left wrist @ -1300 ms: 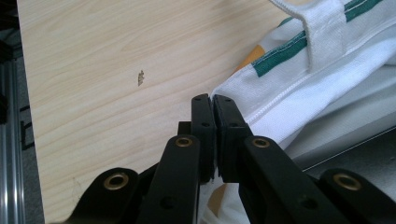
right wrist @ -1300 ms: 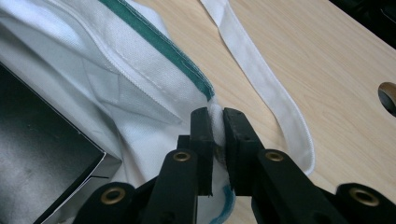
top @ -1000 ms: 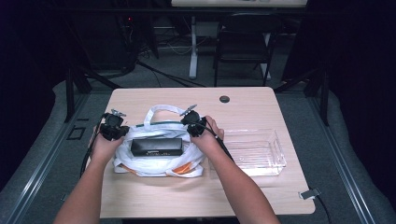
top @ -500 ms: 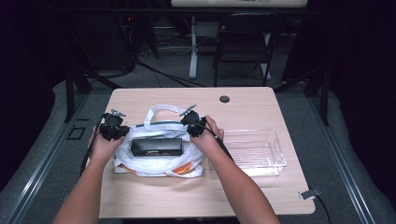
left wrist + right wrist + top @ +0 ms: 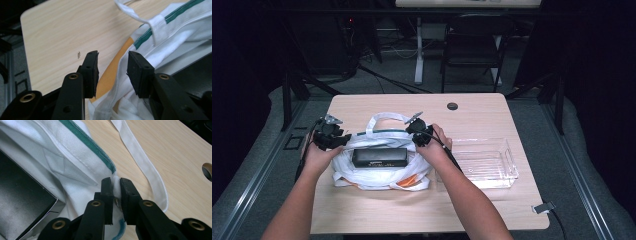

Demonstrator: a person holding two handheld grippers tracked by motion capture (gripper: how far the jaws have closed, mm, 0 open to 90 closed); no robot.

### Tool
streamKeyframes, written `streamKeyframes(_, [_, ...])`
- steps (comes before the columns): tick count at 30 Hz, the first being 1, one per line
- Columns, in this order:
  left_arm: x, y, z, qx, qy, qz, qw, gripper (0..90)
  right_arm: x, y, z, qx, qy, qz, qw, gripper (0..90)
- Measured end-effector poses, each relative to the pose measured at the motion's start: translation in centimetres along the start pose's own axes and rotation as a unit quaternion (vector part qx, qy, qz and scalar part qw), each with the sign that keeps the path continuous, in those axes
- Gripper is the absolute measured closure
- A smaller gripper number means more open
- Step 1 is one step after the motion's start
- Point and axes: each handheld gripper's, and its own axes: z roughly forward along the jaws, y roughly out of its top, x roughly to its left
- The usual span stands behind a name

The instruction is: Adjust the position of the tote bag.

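Right gripper view: clamped on white bag's rim beside black box, likely to keep the mouth spread. Left gripper at bag's opposite edge, jaws just parted, cloth loose between, probably releasing. Bag lay left of clear tray.

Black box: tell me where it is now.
In the high view, the black box lies on the white bag at the table's middle, left of the clear tray.

This looks like a lab or recording studio: a lone light wooden table stands on grey carpet, ringed by black curtains, with metal frame legs, floor cables, and an empty black chair behind.
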Motion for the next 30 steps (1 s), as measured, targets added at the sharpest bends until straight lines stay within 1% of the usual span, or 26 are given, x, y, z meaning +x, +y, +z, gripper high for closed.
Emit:
streamKeyframes(1, [-0.1,0.1,-0.3,-0.011,0.001,0.003,0.9999,59.6,0.0,0.0,-0.1,0.000,-0.001,-0.001,1.0000,80.4])
streamKeyframes(2, [-0.1,0.2,-0.7,-0.015,0.001,0.005,0.9999,58.9,0.0,0.0,-0.2,-0.002,0.000,0.001,1.0000,80.3])
streamKeyframes(3, [-0.1,0.3,-1.0,-0.017,-0.003,0.011,0.9998,58.4,-0.1,0.1,-0.3,0.001,0.000,-0.004,1.0000,80.0])
streamKeyframes(4, [-0.3,0.5,-1.6,-0.028,-0.006,0.013,0.9995,57.0,-0.1,0.1,-0.4,-0.002,0.001,-0.003,1.0000,78.9])
streamKeyframes(5, [-0.3,0.5,-1.6,-0.028,-0.006,0.013,0.9995,56.7,-0.1,0.1,-0.4,-0.002,0.001,-0.003,1.0000,78.9])
streamKeyframes(6, [-0.5,0.6,-2.0,-0.027,-0.004,0.018,0.9995,56.7,-0.1,0.0,-0.5,-0.004,0.001,-0.003,1.0000,77.9])
streamKeyframes(8, [-0.8,0.7,-2.8,-0.027,-0.012,0.032,0.9991,56.4,-0.1,0.0,-0.8,-0.013,0.005,0.002,0.9999,75.6])
streamKeyframes(9, [-0.8,0.7,-2.8,-0.027,-0.012,0.032,0.9991,56.4,-0.1,0.0,-0.8,-0.013,0.005,0.002,0.9999,75.6])
streamKeyframes(10, [-1.0,0.8,-3.1,-0.030,-0.013,0.034,0.9989,56.4,-0.1,-0.1,-1.2,-0.018,0.005,-0.001,0.9998,72.0])
streamKeyframes(11, [-1.0,0.8,-3.1,-0.030,-0.013,0.034,0.9989,56.4,-0.1,-0.1,-1.2,-0.018,0.005,-0.001,0.9998,72.0])
streamKeyframes(12, [-1.1,0.8,-3.3,-0.031,-0.018,0.032,0.9988,56.4,-0.2,-0.1,-1.3,-0.022,0.007,0.001,0.9997,69.7])
streamKeyframes(13, [-1.2,0.8,-3.4,-0.031,-0.018,0.038,0.9986,56.0,-0.2,-0.1,-1.6,-0.029,0.008,0.002,0.9995,66.9])
streamKeyframes(15, [-1.5,0.9,-3.6,-0.036,-0.018,0.041,0.9983,55.8,-0.2,-0.1,-2.1,-0.041,0.014,0.007,0.9990,62.0])
streamKeyframes(16, [-1.6,0.9,-3.8,-0.035,-0.021,0.045,0.9982,55.4,-0.2,-0.1,-2.4,-0.045,0.016,0.006,0.9988,60.3])
streamKeyframes(18, [-1.9,1.0,-3.8,-0.038,-0.020,0.051,0.9978,54.2,-0.1,-0.1,-3.1,-0.055,0.021,0.005,0.9983,57.2])
streamKeyframes(19, [-2.0,1.0,-3.9,-0.036,-0.024,0.053,0.9977,53.5,-0.1,-0.1,-3.4,-0.057,0.022,0.000,0.9982,56.3])
streamKeyframes(20, [-2.2,1.0,-3.9,-0.039,-0.024,0.053,0.9976,52.0,0.1,-0.1,-4.2,-0.066,0.028,-0.005,0.9974,54.6])
streamKeyframes(21, [-2.2,1.0,-3.9,-0.039,-0.024,0.053,0.9976,51.3,0.1,-0.1,-4.2,-0.066,0.028,-0.005,0.9974,54.6])
streamKeyframes(22, [-2.2,1.0,-3.9,-0.034,-0.029,0.054,0.9976,51.3,0.2,-0.1,-4.5,-0.072,0.031,-0.003,0.9969,53.5])
streamKeyframes(23, [-2.3,1.0,-3.8,-0.036,-0.027,0.054,0.9975,50.8,0.2,-0.1,-4.9,-0.075,0.036,-0.006,0.9966,52.5])
streamKeyframes(24, [-2.5,1.0,-3.8,-0.032,-0.028,0.057,0.9975,49.7,0.4,-0.2,-5.5,-0.084,0.038,-0.009,0.9957,50.4])
streamKeyframes(25, [-2.5,1.0,-3.8,-0.032,-0.028,0.057,0.9975,49.6,0.4,-0.2,-5.5,-0.084,0.038,-0.009,0.9957,50.4])
streamKeyframes(26, [-2.6,1.0,-3.8,-0.030,-0.028,0.058,0.9975,49.6,0.5,-0.3,-5.7,-0.090,0.041,-0.010,0.9951,49.7])
streamKeyframes(27, [-2.6,1.0,-3.8,-0.028,-0.029,0.061,0.9973,49.4,0.7,-0.4,-6.0,-0.093,0.044,-0.010,0.9946,49.4])
streamKeyframes(28, [-2.7,1.0,-3.8,-0.026,-0.030,0.061,0.9974,49.1,0.9,-0.6,-6.4,-0.095,0.050,-0.011,0.9942,48.1])
streamKeyframes(30, [-2.8,1.0,-3.7,-0.027,-0.027,0.061,0.9974,48.9,1.1,-0.6,-6.5,-0.095,0.053,-0.012,0.9940,47.7])
